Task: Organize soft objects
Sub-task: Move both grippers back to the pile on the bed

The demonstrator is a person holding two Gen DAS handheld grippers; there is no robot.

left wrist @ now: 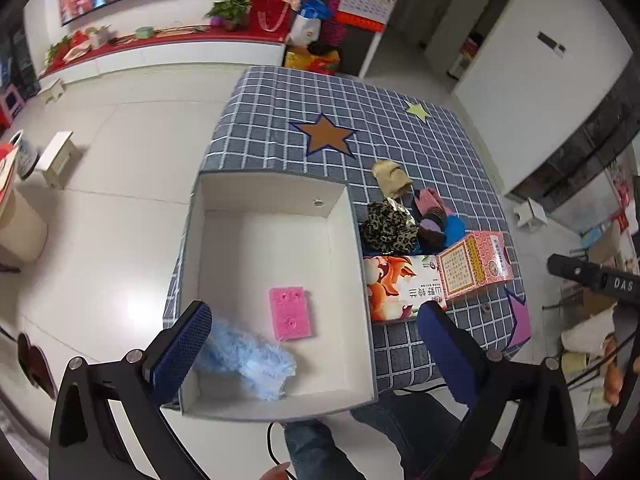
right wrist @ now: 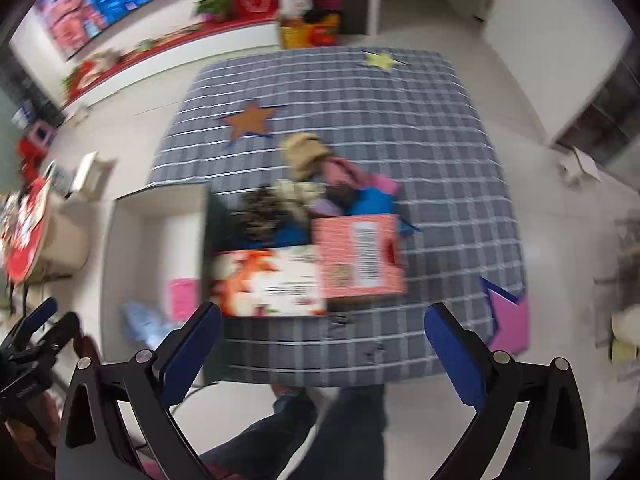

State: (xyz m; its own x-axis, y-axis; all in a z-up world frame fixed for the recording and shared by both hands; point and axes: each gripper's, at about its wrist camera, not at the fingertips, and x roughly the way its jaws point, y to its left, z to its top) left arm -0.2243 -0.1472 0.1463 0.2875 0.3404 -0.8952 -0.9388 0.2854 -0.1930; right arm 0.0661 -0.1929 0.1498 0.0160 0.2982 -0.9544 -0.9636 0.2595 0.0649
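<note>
A white open box [left wrist: 276,200] stands at the table's left edge. In it lie a pink sponge [left wrist: 290,312] and a fluffy light-blue cloth [left wrist: 248,360]. My left gripper [left wrist: 316,344] is open and empty, high above the box's near end. To the right of the box lies a heap of soft things: a leopard-print cloth [left wrist: 386,228], a tan cloth [left wrist: 390,176], pink and purple socks [left wrist: 430,216]. My right gripper [right wrist: 324,344] is open and empty above the table's near edge. The right wrist view is blurred; the heap [right wrist: 304,196] and the box [right wrist: 160,208] show there.
An orange-and-white carton [left wrist: 400,288] and a pink carton [left wrist: 476,264] lie in front of the heap. The table has a blue checked cloth [left wrist: 360,120] with star patches. The person's legs [right wrist: 320,420] are below the near edge. White stools stand on the floor.
</note>
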